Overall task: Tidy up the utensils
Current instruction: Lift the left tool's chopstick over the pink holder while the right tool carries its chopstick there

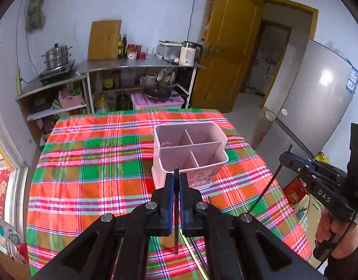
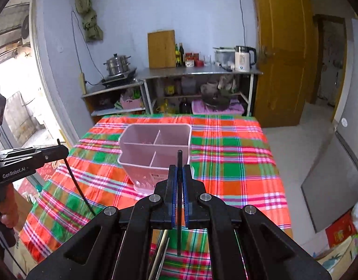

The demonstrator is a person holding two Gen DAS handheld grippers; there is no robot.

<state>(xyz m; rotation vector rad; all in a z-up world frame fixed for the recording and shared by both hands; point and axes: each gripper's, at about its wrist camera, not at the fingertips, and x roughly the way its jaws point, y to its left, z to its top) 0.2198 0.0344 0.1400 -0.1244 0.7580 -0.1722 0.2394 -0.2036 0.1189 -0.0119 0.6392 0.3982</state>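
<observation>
Each hand-held gripper pinches a black chopstick.

A plaid-clothed table carries a pink divided utensil holder.

A red, green and orange plaid cloth covers the desk. Behind it a metal counter carries a wooden cutting board, oil bottles and a white electric kettle. A steel steamer pot sits on a stove at left; a wooden door and a grey refrigerator stand at right.
</observation>
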